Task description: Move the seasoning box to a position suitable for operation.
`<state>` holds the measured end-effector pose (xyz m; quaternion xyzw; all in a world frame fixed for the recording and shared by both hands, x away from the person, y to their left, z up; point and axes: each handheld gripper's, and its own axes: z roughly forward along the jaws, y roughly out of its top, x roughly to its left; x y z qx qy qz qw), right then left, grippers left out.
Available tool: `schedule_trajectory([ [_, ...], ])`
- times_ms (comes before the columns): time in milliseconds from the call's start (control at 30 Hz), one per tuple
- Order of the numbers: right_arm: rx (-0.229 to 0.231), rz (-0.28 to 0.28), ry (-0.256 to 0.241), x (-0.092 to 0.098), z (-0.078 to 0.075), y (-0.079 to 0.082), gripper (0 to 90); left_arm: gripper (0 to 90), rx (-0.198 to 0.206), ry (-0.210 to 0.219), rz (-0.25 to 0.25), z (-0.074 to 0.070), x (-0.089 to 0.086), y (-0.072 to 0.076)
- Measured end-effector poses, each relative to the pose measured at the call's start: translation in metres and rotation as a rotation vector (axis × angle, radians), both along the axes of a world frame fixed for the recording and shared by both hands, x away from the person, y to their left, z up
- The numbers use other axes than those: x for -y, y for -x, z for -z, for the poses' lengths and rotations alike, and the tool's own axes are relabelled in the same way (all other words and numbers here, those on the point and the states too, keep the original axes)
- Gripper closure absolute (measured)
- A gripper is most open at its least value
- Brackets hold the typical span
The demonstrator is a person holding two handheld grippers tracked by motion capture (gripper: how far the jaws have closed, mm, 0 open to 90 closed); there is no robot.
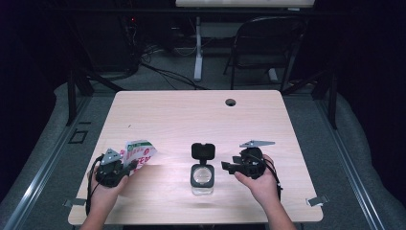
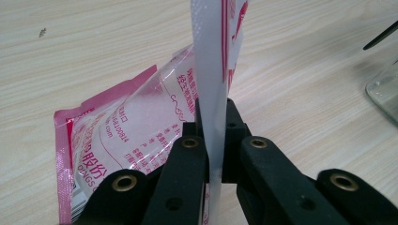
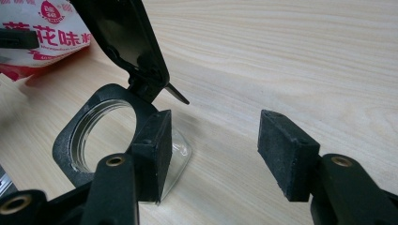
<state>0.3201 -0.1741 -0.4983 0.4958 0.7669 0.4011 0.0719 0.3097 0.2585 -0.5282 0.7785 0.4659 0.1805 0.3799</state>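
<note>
Resting on the pale wooden worktop (image 1: 191,115), a clear square jar (image 1: 202,178) with a black collar is seen near the front edge, and its black flip lid (image 1: 203,151) is already swung open and stands up behind the mouth. To the left of the jar, well apart from it, a red and white printed packet (image 1: 139,153) is held up from the wood at one end while its lower part lies on the surface. The work is judged to be at an early stage: the jar is opened and the packet is picked up, but nothing is seen inside the glass, so the bringing of the packet to the mouth and the emptying are left to do. The left gripper (image 2: 213,140) is pressed together on the sealed edge of the packet, which rises as a thin white strip between the jaws. The right gripper (image 3: 213,150) is spread wide just beside the jar, with one pad near the black collar, and nothing is held.
</note>
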Motion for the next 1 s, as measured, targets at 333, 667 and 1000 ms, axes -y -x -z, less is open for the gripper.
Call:
schedule_trajectory([
  [333,-0.008,0.006,-0.005,0.000,0.002,-0.001,44.8,90.0,0.029,-0.033,0.000,-0.019,-0.010,-0.002],
  [667,-0.003,0.010,-0.012,0.002,0.000,-0.001,44.9,90.0,0.124,-0.067,-0.040,-0.068,-0.030,-0.003],
  [1000,0.005,0.014,-0.030,0.005,-0.002,-0.001,45.2,90.0,0.186,-0.047,0.012,-0.096,-0.024,0.007],
])
